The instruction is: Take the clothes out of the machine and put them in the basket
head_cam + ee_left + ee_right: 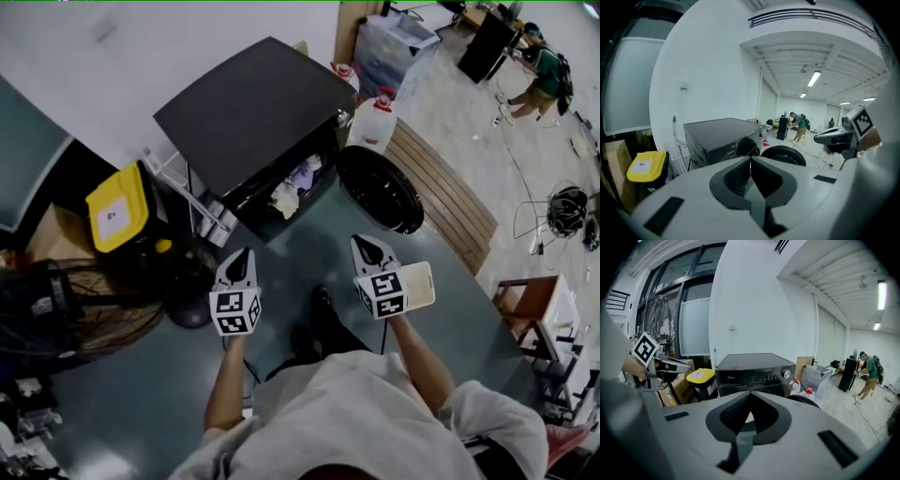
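while clothes (298, 183) lie in the machine (251, 105) ahead, left gripper (242, 254) and right gripper (365, 243) are closed.

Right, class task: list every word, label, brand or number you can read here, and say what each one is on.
No text here can be read.
The brand mark on the machine: too blurred to read.
The bin label: too small to read.
The cubes on the left gripper and right gripper: square marker patterns only, no words.
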A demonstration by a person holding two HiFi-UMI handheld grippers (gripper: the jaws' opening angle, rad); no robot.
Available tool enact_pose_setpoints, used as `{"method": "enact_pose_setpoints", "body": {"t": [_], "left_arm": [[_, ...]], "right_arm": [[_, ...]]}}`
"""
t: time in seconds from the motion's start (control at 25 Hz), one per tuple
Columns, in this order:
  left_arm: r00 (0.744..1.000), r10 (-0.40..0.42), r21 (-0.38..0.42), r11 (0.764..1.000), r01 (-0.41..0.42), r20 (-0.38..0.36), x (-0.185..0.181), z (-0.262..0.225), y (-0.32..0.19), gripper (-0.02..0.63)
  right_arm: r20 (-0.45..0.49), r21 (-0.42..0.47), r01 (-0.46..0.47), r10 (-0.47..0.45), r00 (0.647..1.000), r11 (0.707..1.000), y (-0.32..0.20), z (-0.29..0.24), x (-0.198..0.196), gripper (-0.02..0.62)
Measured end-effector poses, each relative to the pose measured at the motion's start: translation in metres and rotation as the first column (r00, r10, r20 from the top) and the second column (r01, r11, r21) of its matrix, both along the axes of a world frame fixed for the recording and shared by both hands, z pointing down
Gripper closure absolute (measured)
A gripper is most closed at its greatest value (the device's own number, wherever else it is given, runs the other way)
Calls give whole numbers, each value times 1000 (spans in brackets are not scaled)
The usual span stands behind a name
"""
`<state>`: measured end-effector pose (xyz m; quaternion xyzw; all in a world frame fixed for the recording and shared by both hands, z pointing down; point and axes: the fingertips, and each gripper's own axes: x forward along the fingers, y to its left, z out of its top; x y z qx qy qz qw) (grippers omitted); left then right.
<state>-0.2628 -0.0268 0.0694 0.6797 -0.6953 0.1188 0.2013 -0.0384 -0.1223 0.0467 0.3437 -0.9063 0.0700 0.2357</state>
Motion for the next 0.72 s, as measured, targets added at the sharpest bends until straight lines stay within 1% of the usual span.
{"method": "enact_pose_setpoints", "body": {"t": [0.24,0.4,0.52,0.72], "left_arm": [[1000,-4,-38,999,3,-20,12,27,-42,581],[1000,-8,-62,998,7,-18,12,45,-66,581],[1000,-15,-76,997,13,-24,18,60,-76,581],[999,-12,-62,998,10,-31,15,81,-93,581]], "right_arm": [[4,-31,14,-14,1000,999,-49,23,-10,572],[4,-63,29,-29,1000,998,-73,45,-20,572],[1,-86,36,-36,999,996,-83,64,-19,572],[1,-84,35,-35,999,996,-96,89,-33,572]]}}
